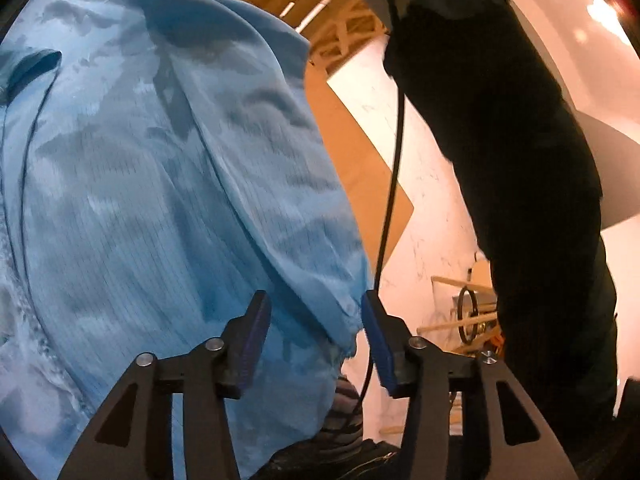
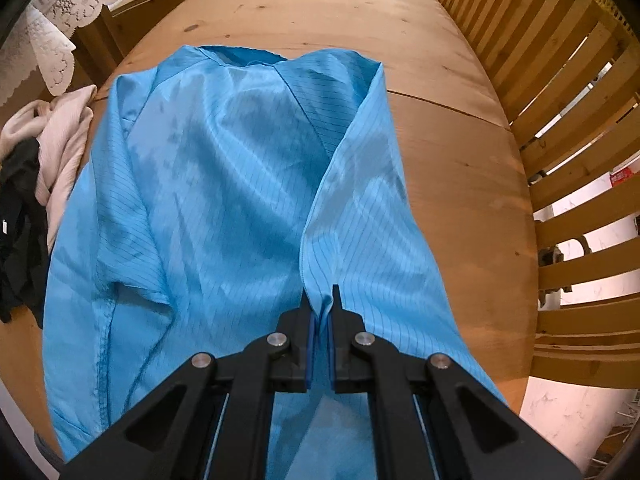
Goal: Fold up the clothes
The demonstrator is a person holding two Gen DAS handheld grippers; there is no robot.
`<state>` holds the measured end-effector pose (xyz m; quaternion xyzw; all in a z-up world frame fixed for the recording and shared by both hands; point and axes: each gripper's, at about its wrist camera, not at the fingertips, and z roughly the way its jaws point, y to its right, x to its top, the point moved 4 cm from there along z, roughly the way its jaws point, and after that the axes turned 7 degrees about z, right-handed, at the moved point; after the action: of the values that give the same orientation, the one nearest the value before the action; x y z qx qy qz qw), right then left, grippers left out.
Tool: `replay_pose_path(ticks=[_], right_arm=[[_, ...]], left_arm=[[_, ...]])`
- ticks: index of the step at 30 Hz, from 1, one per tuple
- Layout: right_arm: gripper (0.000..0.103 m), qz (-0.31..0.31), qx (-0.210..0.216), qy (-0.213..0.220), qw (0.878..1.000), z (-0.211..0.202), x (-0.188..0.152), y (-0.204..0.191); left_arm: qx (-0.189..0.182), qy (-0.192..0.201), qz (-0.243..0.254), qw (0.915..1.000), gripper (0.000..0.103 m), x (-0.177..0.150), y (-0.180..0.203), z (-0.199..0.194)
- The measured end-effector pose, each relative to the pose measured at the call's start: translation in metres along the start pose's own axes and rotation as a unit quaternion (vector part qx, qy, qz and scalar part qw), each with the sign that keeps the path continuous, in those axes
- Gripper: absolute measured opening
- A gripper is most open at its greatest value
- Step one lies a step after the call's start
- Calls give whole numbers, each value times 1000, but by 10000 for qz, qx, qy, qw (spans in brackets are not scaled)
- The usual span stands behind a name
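The blue garment (image 2: 224, 208), a thin striped work coat by the look of it, lies spread over most of the wooden table (image 2: 460, 184), its long axis running from the collar at the far end straight back toward the right gripper (image 2: 320, 312) and past it over the near edge. One front panel is turned over along that axis, so a raised ridge of cloth leads directly into the right gripper, which points steeply down and is pressed together on that fold, the fabric pinched between its blue pads. The right hand is therefore the one with a hold on the coat; the next fold, I judge, turns on carrying this pinched edge across or up the coat's length. In the left wrist view the same coat (image 1: 160, 200) fills the left side, its hem edge lying in front of the left gripper (image 1: 316, 336), whose jaws stand spread, with no cloth visibly pressed by the pads. A dark sleeve (image 1: 500, 160) crosses to its right. A heap of pale and black clothes (image 2: 36, 184) sits just beside the coat at the table's left edge.
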<state>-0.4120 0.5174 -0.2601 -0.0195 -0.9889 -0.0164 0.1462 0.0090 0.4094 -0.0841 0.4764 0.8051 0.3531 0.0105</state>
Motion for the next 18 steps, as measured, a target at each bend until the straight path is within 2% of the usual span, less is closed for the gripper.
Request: replay_pose_path(ticks=[1,2,4,6,7,8,10,12,16,18], right_arm=[[5,0,-6,13,10000,-1,1,1],[5,12,-1,28,10000,-2,2,1],[5,22,6,55,10000,-4,2,0],[5,-16,-19,60,10000,-5,0,-2],[5,-37,-42,56,10000,-4,-1,-2],[5,-47,-64,53,10000,-4,-2,-2],[5,-63,-108,45,9999,-3,-5,0],[5,-85,-160,35,9998,-3,-6,1],[5,-211,-298,-10,9993,-7,-9,1],[5,-333,-437,-20,9985,-12,-10,0]], left_arm=[[70,-77,-13,9999,56,3,0,5],[141,-155,-26,9998,57,5,0,10],[228,-457,-151,9986,57,8,-1,28],[142,-567,-100,9982,55,8,1,42],[99,-621,-74,9980,48,9,2,48],[55,-674,-47,9977,26,9,3,55],[-63,-618,196,9979,1,8,8,60],[-163,-453,375,9981,2,9,13,55],[-774,-102,293,9965,2,7,24,26],[-957,6,355,9948,1,2,33,7]])
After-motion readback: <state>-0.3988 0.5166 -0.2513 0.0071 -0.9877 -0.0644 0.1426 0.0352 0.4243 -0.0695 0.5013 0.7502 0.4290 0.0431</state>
